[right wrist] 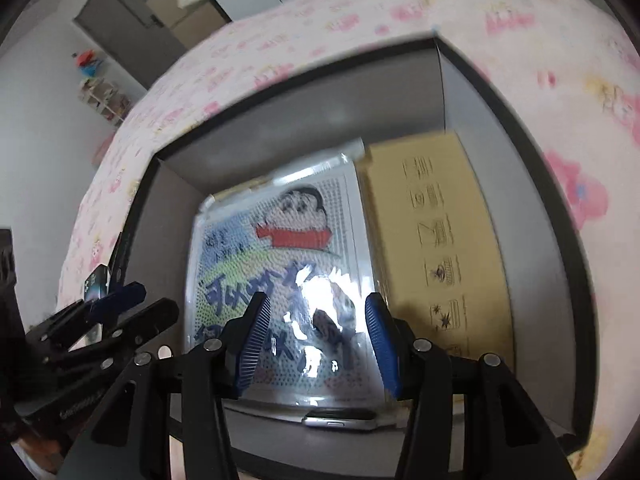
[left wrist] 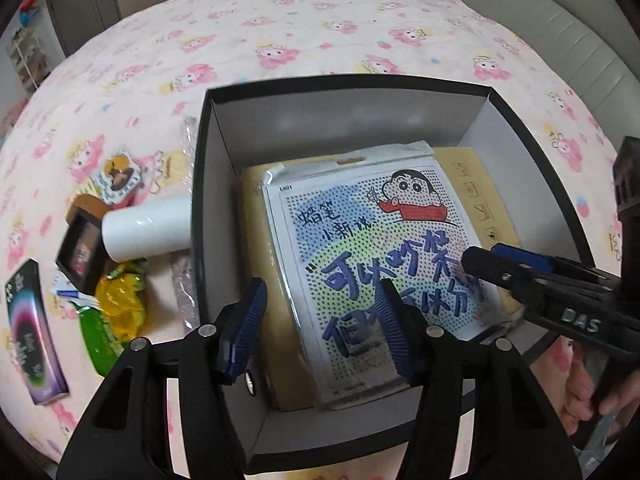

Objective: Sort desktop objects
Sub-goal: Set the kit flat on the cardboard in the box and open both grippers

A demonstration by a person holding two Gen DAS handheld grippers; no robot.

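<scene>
On bed [left wrist: 304,28], pink cartoon-print sheet: black box [left wrist: 200,168], lid off, white inside.

Inside box: tan carton [left wrist: 476,184] flat on floor; cartoon pack [left wrist: 368,248] in clear wrap lying on top of carton, tilted, print side up. In right wrist view, silver device edge [right wrist: 340,420] visible under near end of pack.

Left gripper [left wrist: 320,332]: over near edge of box, above pack, jaws wide, nothing between pads [left wrist: 250,312].

Right gripper [right wrist: 316,344]: inside box opening, above near part of pack, jaws wide, empty. Contact with pack: cannot tell.

Outside box, left side, on sheet: white cylinder [left wrist: 144,232] lying against box wall; brown case [left wrist: 82,248]; yellow-green wrappers [left wrist: 120,308]; dark printed box [left wrist: 34,336]; round badge [left wrist: 118,176]. All well apart from both grippers.
</scene>
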